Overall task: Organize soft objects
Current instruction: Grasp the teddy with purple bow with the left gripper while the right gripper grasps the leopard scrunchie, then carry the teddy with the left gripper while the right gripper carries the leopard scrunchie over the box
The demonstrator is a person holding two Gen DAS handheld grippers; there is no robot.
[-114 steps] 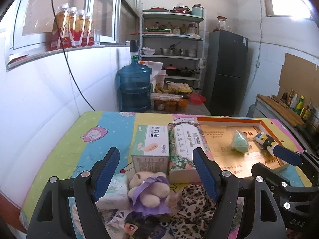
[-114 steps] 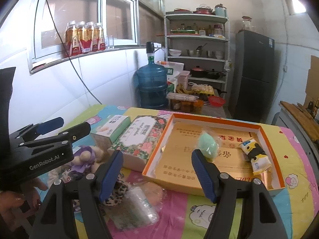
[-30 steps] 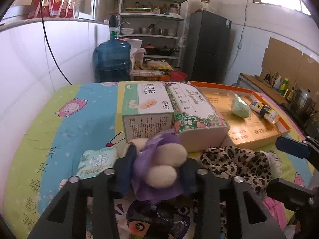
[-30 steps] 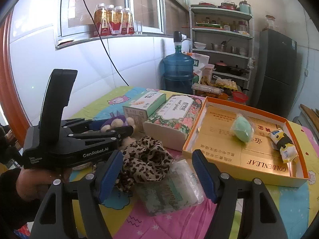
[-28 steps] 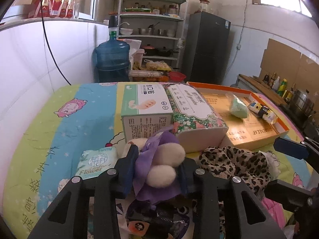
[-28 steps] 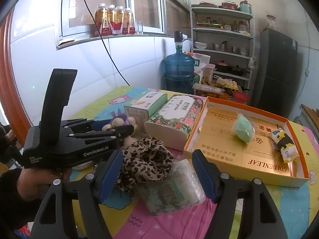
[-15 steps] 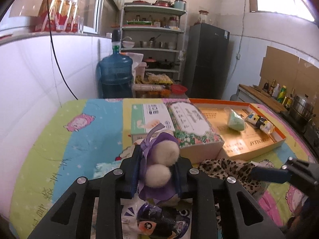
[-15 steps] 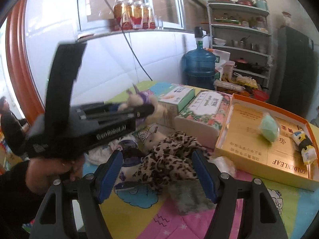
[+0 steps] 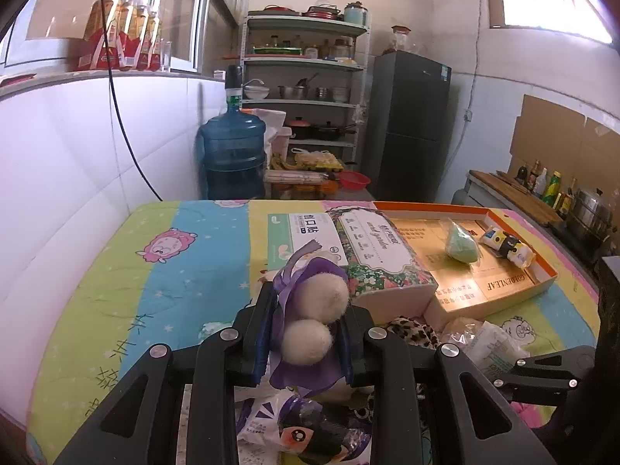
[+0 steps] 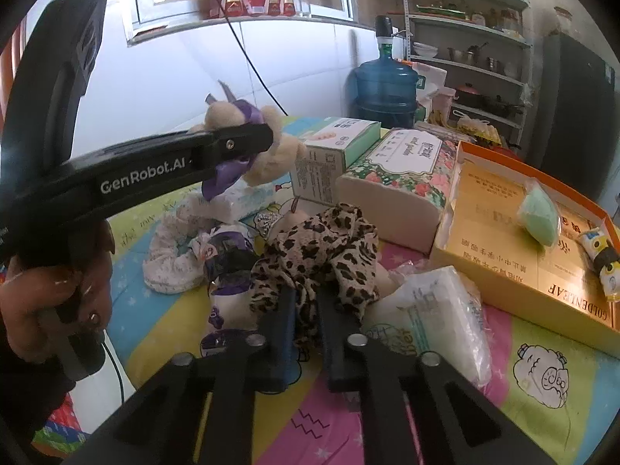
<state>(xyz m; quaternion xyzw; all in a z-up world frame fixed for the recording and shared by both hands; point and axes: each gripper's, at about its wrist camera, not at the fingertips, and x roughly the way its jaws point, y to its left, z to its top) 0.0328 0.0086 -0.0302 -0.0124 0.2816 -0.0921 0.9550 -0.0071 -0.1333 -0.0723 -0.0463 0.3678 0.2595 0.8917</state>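
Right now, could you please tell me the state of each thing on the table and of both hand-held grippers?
Left hand-held gripper: shut on plush toy, lifted off the table.
Right hand-held gripper: shut on leopard-print cloth.
Orange box: open, holding green pouch and small tube.
Tissue pack: lying flat.

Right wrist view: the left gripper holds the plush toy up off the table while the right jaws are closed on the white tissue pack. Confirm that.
One thing is wrong. The right gripper has its jaws closed on the leopard-print cloth, not the white tissue pack, which lies untouched beside it. The right wrist view shows this. The left gripper does hold the plush toy off the table.
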